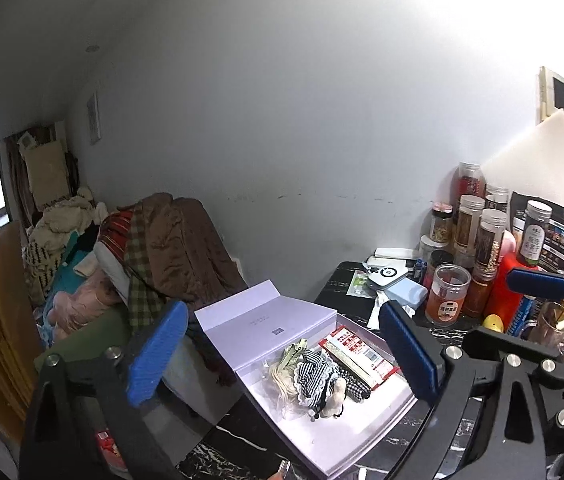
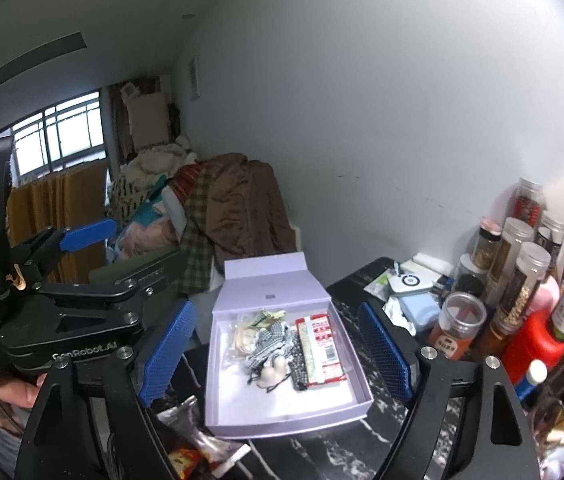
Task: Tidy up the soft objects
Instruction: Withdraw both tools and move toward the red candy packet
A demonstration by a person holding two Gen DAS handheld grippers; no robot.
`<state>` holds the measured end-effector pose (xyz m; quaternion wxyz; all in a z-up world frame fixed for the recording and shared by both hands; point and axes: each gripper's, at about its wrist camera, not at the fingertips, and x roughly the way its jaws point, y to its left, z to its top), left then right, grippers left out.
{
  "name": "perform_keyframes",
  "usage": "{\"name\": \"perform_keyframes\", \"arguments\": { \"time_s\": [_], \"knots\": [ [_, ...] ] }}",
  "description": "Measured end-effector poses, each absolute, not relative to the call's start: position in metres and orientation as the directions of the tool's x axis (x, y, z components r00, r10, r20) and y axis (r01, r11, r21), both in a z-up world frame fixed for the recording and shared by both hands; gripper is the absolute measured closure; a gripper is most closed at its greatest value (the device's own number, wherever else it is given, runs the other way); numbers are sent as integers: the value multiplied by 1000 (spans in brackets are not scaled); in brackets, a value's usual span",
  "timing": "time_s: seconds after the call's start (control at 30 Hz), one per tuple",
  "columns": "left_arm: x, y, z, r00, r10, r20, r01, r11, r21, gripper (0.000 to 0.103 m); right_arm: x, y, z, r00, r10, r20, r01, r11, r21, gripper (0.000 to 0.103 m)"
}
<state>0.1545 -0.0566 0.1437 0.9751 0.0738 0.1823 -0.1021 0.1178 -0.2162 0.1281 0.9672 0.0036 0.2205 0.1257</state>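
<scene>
A pale lilac box (image 1: 362, 444) (image 2: 237, 420) stands open on the black marble table, lid folded back. Inside lie a black-and-white checked frilly scrunchie (image 1: 316, 376) (image 2: 267, 342), a cream hair tie (image 1: 284, 376) (image 2: 243, 338), a dark checked band (image 1: 356, 386) (image 2: 298, 364) and a red-and-white packet (image 1: 362, 354) (image 2: 322, 344). My left gripper (image 1: 282, 354) is open and empty above the box. My right gripper (image 2: 275, 350) is open and empty, its blue pads either side of the box. The left gripper also shows in the right wrist view (image 2: 81, 240).
Several spice jars and bottles (image 1: 478, 240) (image 2: 522, 280) crowd the table's right side, with a red jug (image 2: 534, 344) and a small blue box (image 1: 406, 294). A snack wrapper (image 2: 189, 448) lies at the table's near edge. A sofa heaped with clothes (image 1: 161, 248) stands behind.
</scene>
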Motion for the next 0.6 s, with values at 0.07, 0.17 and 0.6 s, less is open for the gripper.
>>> {"name": "perform_keyframes", "arguments": {
  "time_s": [0.07, 0.17, 0.6],
  "knots": [
    [146, -56, 143, 911, -176, -372, 231, 967, 110, 5, 109, -215, 127, 873, 245, -422, -240, 969, 65, 18],
    [135, -56, 140, 903, -188, -386, 248, 962, 112, 5, 98, -215, 125, 876, 242, -417, -234, 970, 71, 18],
    [100, -52, 114, 859, -255, -443, 321, 944, 80, 5, 60, -214, 101, 864, 243, -440, -222, 970, 99, 17]
  ]
}}
